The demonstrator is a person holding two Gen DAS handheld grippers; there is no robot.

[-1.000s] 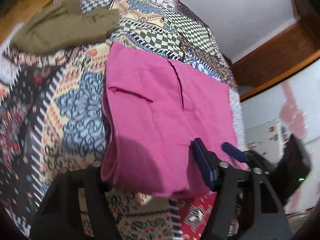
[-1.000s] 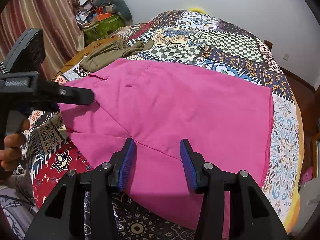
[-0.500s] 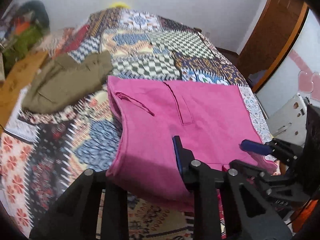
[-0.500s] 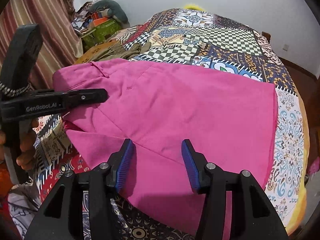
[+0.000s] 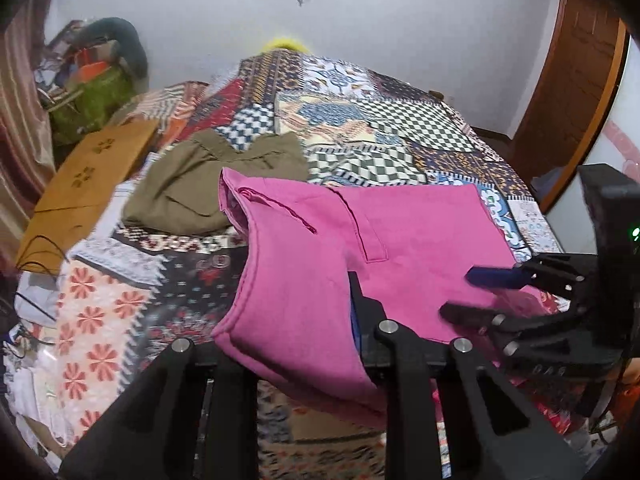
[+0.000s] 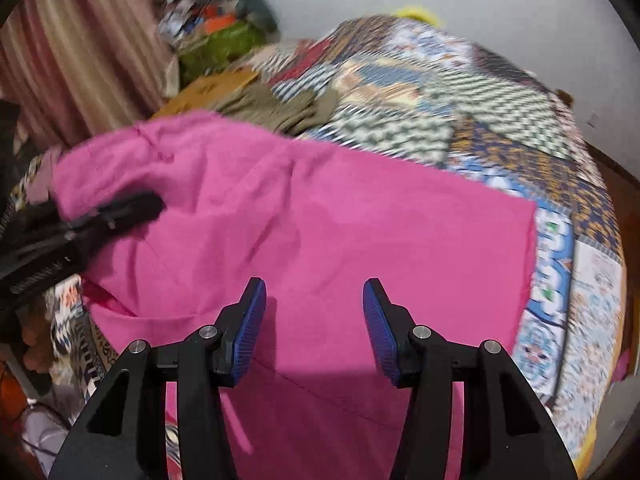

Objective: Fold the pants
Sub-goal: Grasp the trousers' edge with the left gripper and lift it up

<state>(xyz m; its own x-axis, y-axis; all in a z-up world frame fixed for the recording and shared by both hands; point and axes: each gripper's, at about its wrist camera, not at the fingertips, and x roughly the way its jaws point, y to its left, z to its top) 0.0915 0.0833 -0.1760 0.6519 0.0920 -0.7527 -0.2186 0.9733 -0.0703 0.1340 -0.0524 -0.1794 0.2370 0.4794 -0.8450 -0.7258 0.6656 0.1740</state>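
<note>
The pink pants (image 5: 328, 256) lie on the patchwork bed, waistband and pocket slit toward the far left. My left gripper (image 5: 288, 344) has the near left edge of the pants draped between its fingers and lifts it; the left finger is hidden under the cloth. In the right wrist view the pink pants (image 6: 328, 216) spread wide, their left side raised by the left gripper (image 6: 120, 212). My right gripper (image 6: 314, 320) is open and empty, its blue pads (image 6: 252, 320) just over the cloth. The right gripper also shows at the right of the left wrist view (image 5: 476, 292).
Olive-green pants (image 5: 208, 184) lie crumpled beyond the pink ones. A brown cardboard piece (image 5: 88, 172) and a green bag (image 5: 92, 96) sit at the far left by a striped curtain (image 6: 72, 40). A wooden door (image 5: 572, 88) stands at the right.
My left gripper has lifted the left edge of the pink pants higher and tilted up, bringing the room into view. My right gripper has stayed open over the cloth.
</note>
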